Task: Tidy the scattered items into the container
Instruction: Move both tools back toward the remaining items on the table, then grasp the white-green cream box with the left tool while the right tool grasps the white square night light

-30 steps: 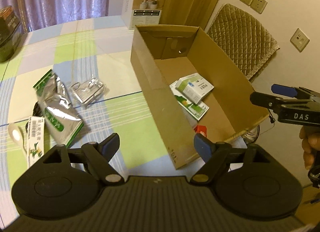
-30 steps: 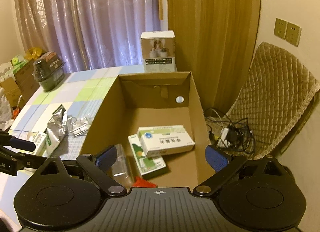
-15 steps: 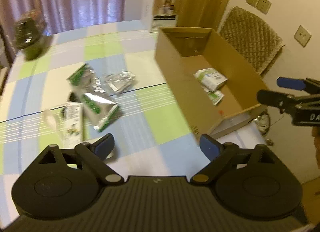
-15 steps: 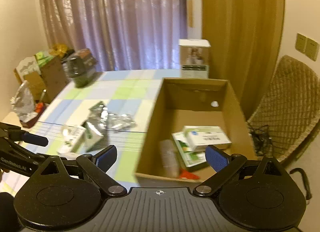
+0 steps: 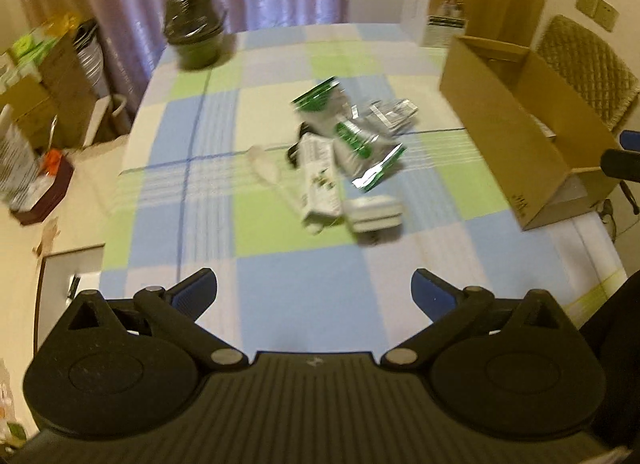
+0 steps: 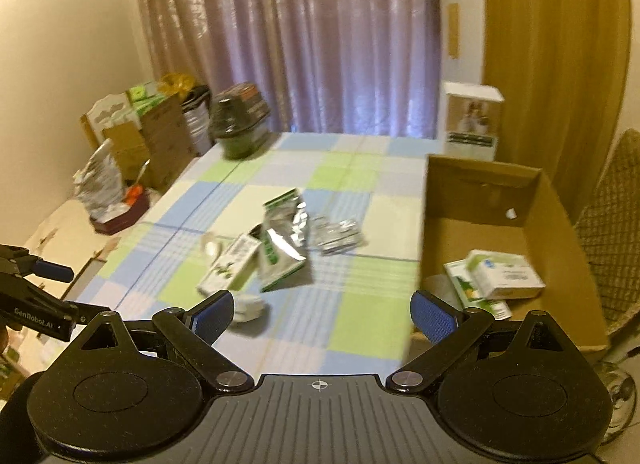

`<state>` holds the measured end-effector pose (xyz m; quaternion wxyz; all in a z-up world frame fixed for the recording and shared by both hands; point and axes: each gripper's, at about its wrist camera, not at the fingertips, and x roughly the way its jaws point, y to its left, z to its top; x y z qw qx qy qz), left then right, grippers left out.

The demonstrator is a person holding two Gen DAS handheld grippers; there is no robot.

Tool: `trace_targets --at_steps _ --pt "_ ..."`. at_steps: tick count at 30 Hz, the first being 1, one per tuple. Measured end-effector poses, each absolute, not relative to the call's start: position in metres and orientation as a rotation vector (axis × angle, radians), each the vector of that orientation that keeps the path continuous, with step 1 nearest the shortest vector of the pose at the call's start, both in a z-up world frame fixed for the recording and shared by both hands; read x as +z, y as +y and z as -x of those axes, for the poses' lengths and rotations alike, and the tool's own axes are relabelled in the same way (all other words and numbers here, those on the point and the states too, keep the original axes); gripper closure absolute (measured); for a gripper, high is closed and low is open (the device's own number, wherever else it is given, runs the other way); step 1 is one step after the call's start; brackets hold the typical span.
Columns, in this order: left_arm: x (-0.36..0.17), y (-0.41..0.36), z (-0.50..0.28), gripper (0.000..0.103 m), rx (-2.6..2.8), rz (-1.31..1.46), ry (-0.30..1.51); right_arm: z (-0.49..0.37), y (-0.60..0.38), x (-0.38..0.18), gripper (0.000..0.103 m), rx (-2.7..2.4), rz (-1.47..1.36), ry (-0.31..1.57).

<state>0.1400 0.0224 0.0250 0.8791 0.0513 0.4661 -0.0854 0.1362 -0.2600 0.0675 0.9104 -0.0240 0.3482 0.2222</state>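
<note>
A heap of scattered items lies mid-table: a silver-green foil pouch (image 5: 360, 144) (image 6: 282, 248), a long white-green box (image 5: 320, 180) (image 6: 230, 268), silver blister packs (image 5: 394, 112) (image 6: 338, 236) and a small white box (image 5: 374, 212). The open cardboard box (image 5: 516, 120) (image 6: 484, 188) stands at the table's right edge, with medicine boxes (image 6: 504, 274) lying inside it. My left gripper (image 5: 314, 290) hangs open above the near table, short of the heap. My right gripper (image 6: 322, 314) is open too, between the heap and the cardboard box. Neither holds anything.
A dark wrapped pot (image 5: 194, 30) (image 6: 240, 120) sits at the table's far left corner. At the far right stands a white carton (image 5: 438, 12) (image 6: 472, 120). A quilted chair (image 5: 588, 64) is behind the cardboard box. Boxes and bags (image 6: 132, 144) crowd the floor on the left.
Both views have swung left and pulled back from the cardboard box, so the scattered heap now sits in the middle. Both grippers stay open and empty.
</note>
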Motion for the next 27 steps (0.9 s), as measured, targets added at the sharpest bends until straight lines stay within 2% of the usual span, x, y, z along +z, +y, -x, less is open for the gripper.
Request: trace_targets --at_steps 11,27 --pt "0.01 0.046 -0.142 0.001 -0.155 -0.08 0.98 -0.135 -0.222 0.041 0.003 0.499 0.059 0.785" --pt "-0.027 0.062 -0.204 0.002 -0.157 -0.108 1.005 -0.191 -0.157 -0.029 0.004 0.55 0.036 0.878"
